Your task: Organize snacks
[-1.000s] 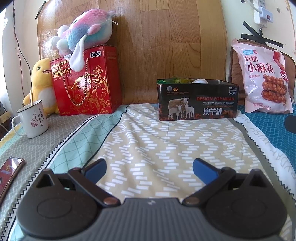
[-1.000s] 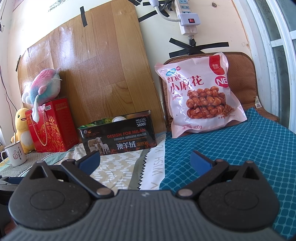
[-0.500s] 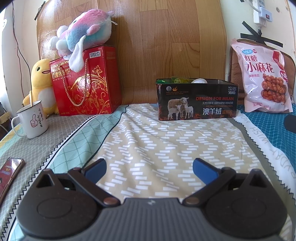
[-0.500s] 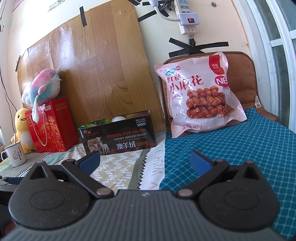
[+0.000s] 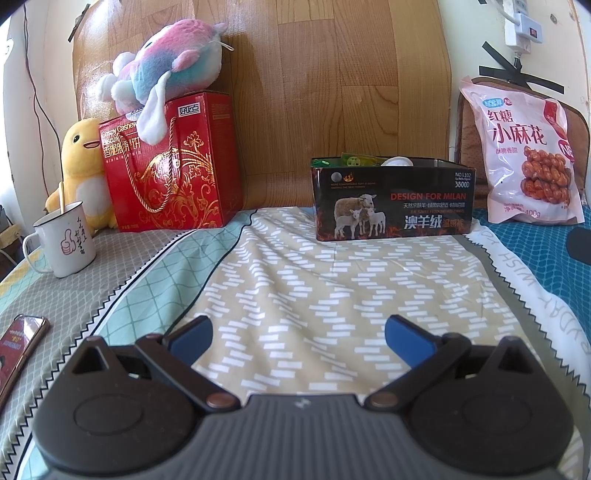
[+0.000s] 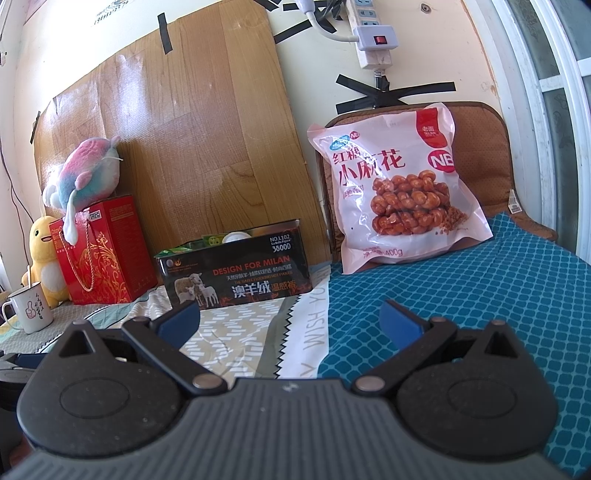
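A black tin box [image 5: 393, 201] with sheep pictures stands on the patterned cloth against a wooden board; green packets and a white item poke out of its top. It also shows in the right wrist view [image 6: 236, 271]. A large pink snack bag [image 6: 402, 188] leans upright on a brown cushion to the box's right, also visible in the left wrist view [image 5: 524, 151]. My left gripper [image 5: 299, 338] is open and empty, low over the cloth in front of the box. My right gripper [image 6: 290, 321] is open and empty, in front of the bag.
A red gift box [image 5: 170, 166] with a plush toy [image 5: 166, 70] on top stands at the left, beside a yellow duck toy [image 5: 79, 162] and a white mug [image 5: 62, 240]. A phone [image 5: 18, 341] lies at the near left. A power strip [image 6: 373, 33] hangs on the wall.
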`<move>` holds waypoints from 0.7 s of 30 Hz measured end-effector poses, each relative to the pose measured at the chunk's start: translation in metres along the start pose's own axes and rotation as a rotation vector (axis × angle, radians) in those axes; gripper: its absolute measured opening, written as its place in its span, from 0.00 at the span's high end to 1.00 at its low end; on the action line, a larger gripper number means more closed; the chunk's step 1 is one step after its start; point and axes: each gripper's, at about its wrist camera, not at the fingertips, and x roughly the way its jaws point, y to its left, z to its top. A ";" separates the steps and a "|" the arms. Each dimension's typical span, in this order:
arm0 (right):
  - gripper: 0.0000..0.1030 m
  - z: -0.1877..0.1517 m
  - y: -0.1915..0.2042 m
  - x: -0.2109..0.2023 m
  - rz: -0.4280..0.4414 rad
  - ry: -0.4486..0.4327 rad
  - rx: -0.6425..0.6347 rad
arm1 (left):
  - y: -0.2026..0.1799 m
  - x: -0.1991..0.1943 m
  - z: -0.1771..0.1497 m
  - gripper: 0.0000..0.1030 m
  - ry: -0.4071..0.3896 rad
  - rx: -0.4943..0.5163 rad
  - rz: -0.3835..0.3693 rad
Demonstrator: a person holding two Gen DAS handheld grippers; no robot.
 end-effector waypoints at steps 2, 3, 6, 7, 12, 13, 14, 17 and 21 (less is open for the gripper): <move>0.00 0.000 0.000 0.000 0.000 0.000 0.001 | 0.000 0.000 0.000 0.00 0.000 0.000 0.000; 0.00 0.000 0.000 0.000 0.000 0.000 0.001 | 0.000 0.000 0.000 0.00 0.000 0.001 0.000; 0.00 0.000 0.000 0.000 0.000 0.000 0.000 | 0.000 0.000 0.000 0.00 0.000 0.001 0.000; 0.00 0.000 0.000 0.000 0.000 0.000 0.000 | -0.001 0.000 0.000 0.00 0.000 0.001 0.000; 0.00 0.000 0.000 0.000 -0.001 0.001 0.001 | -0.002 -0.002 0.000 0.00 -0.008 0.007 -0.001; 0.00 0.000 0.000 0.000 -0.001 0.001 0.001 | -0.002 -0.003 -0.001 0.00 -0.014 0.010 -0.001; 0.00 0.000 0.000 0.000 -0.001 0.001 0.001 | -0.003 -0.005 -0.001 0.00 -0.023 0.014 -0.002; 0.00 0.000 0.000 0.000 -0.001 0.001 0.001 | -0.006 -0.009 -0.001 0.00 -0.056 0.030 -0.003; 0.00 0.000 0.000 0.000 -0.001 0.001 0.002 | -0.008 -0.009 -0.001 0.00 -0.063 0.045 0.003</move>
